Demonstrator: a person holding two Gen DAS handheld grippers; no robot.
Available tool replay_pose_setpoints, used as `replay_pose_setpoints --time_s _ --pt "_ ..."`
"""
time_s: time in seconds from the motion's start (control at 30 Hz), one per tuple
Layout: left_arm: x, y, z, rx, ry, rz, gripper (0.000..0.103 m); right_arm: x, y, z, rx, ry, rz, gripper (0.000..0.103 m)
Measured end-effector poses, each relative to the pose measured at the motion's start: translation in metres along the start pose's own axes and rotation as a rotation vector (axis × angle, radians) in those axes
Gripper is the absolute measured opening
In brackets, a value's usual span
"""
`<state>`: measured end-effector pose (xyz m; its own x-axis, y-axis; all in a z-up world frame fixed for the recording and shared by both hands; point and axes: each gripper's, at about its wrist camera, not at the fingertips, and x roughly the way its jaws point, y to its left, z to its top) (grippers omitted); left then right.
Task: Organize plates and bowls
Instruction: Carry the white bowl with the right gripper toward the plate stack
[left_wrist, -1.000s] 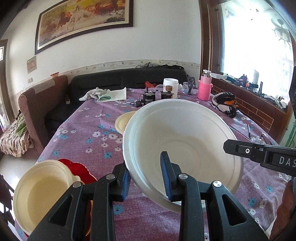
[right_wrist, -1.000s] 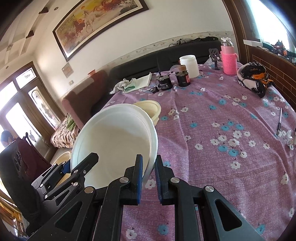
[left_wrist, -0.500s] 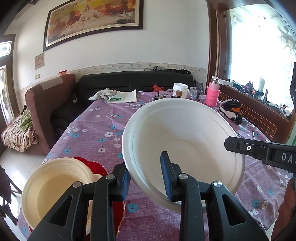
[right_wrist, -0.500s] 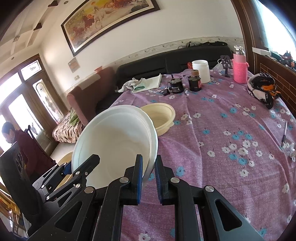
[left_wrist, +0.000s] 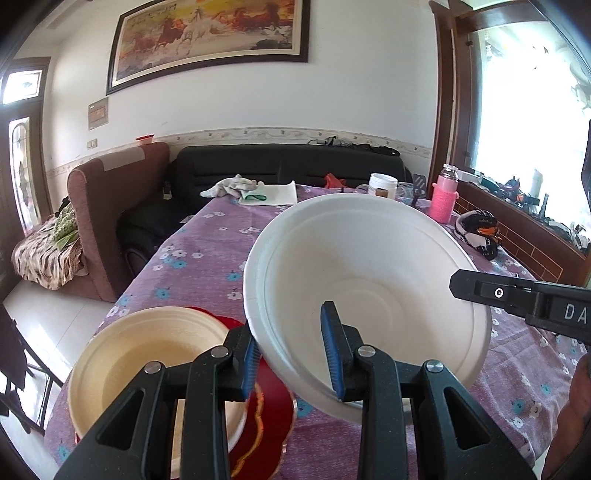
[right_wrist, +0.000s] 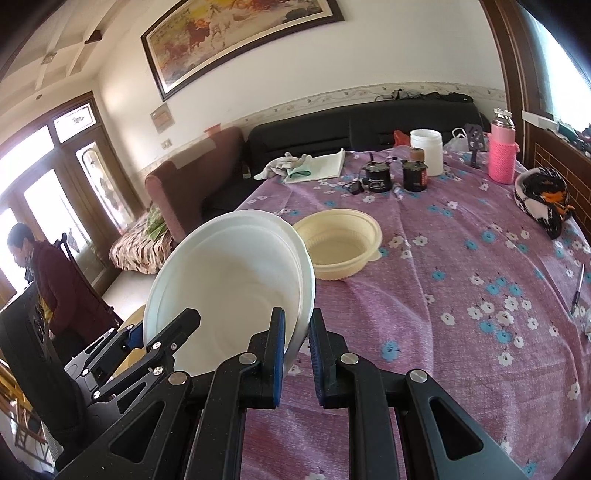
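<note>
Purple flowered cloth covers the table (right_wrist: 461, 266), sofa and horse painting behind, and all eyes are on the white bowl (left_wrist: 369, 273) hanging in the air over the table's near edge. Looks like two white bowls nested, going by the doubled rim in the right wrist view, though I can't be sure. Both tools are on it: the left gripper (left_wrist: 291, 360) pinches the near rim, one blue pad inside the bowl and one outside, and the right gripper (right_wrist: 297, 360) clamps the rim on the opposite side, jaws pressed nearly together with the thin wall between them. The bowl is tipped, its mouth facing the left gripper's camera.

Now the relation that matters. Below and to the left of the left gripper, at the near left corner of the table, sits a cream bowl (left_wrist: 155, 369) on a red plate (left_wrist: 266, 417). That's the nearer landing spot, I'd judge, and it lies on the left hand's side. A second cream bowl (right_wrist: 340, 242) rests further out toward the middle of the table, ahead of the right gripper. Bowls have no long axis to fuss over; level the rim, then lower.

Beyond, at the far edge: jars, a white tub (right_wrist: 426, 149), a pink bottle (right_wrist: 501, 155).
</note>
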<state>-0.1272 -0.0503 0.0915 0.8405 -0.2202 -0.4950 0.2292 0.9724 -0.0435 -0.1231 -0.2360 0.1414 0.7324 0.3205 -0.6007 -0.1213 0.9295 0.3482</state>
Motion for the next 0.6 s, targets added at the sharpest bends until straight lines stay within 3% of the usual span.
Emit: replay_pose_setpoints --time_s 0.2,0.4,0.6 --pt "-0.010 0.022 0.004 -0.013 0.027 0.014 0.034 0.008 0.017 0.007 -0.004 0.030 0.048 0.016" --pt "-0.027 0.062 0.014 -0.068 0.046 0.021 0.034 0.026 0.042 0.022 0.040 0.136 0.165 0.016" --pt "-0.038 0.099 0.011 -0.121 0.060 0.081 0.035 0.045 0.077 0.024 -0.007 0.199 0.214 0.016"
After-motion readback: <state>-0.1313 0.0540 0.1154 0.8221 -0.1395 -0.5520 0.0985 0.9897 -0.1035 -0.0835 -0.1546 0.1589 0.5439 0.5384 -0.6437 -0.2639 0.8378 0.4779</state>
